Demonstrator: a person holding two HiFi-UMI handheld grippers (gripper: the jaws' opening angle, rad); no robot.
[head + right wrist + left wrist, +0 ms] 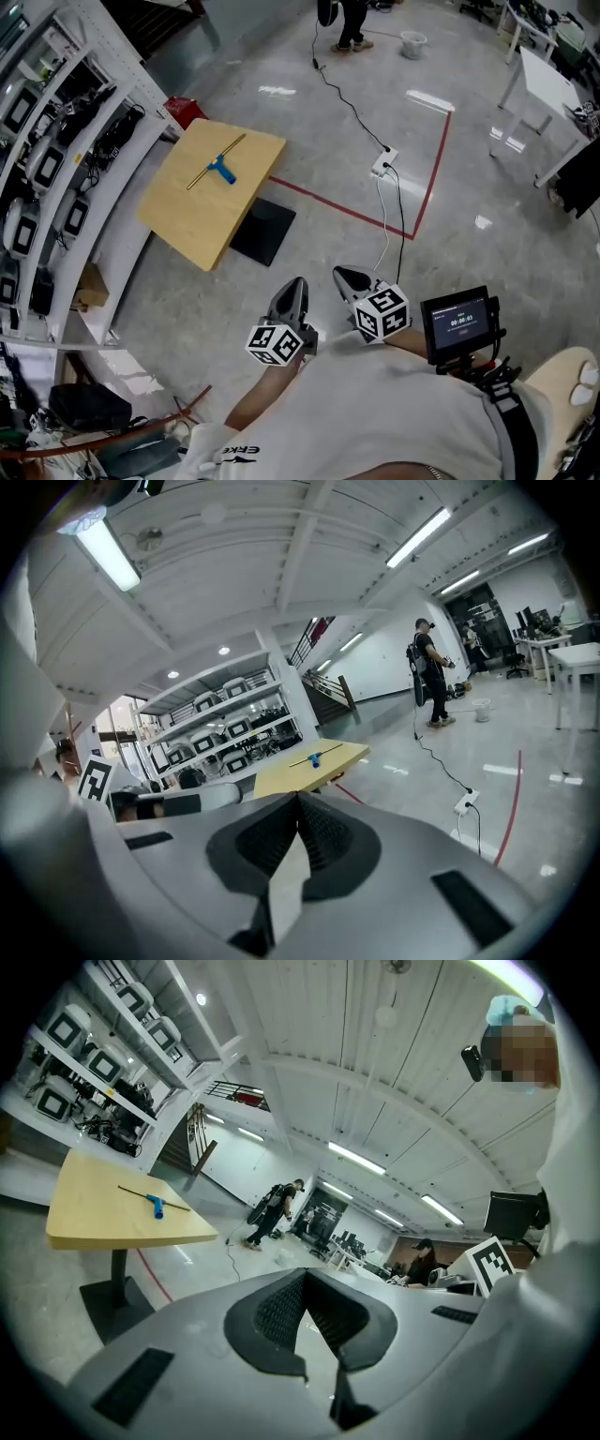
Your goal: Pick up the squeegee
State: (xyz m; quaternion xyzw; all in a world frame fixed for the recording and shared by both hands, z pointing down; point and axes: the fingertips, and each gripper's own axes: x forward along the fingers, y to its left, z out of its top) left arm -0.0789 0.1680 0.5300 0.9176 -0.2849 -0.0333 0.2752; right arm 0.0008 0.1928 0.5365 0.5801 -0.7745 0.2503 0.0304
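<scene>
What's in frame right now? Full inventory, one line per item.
table: one, light wood top, left of centre
squeegee: one, blue with pale long bar, lying on the table
power strip: one, white, on the floor, cabled
floor tape: red lines, floor right of the table
bucket: one, white, far floor
bystander: one, dark clothes, top edge
shelving: white, left side, holding devices
screen: one, black, by the person's right arm
left gripper: grey, shut, empty, bottom centre
right gripper: grey, shut, empty, beside it

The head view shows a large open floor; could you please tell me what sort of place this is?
Probably a lab or workshop hall: white shelving stacked with equipment, red tape marking the polished floor, and a power strip on a trailing cable.
</scene>
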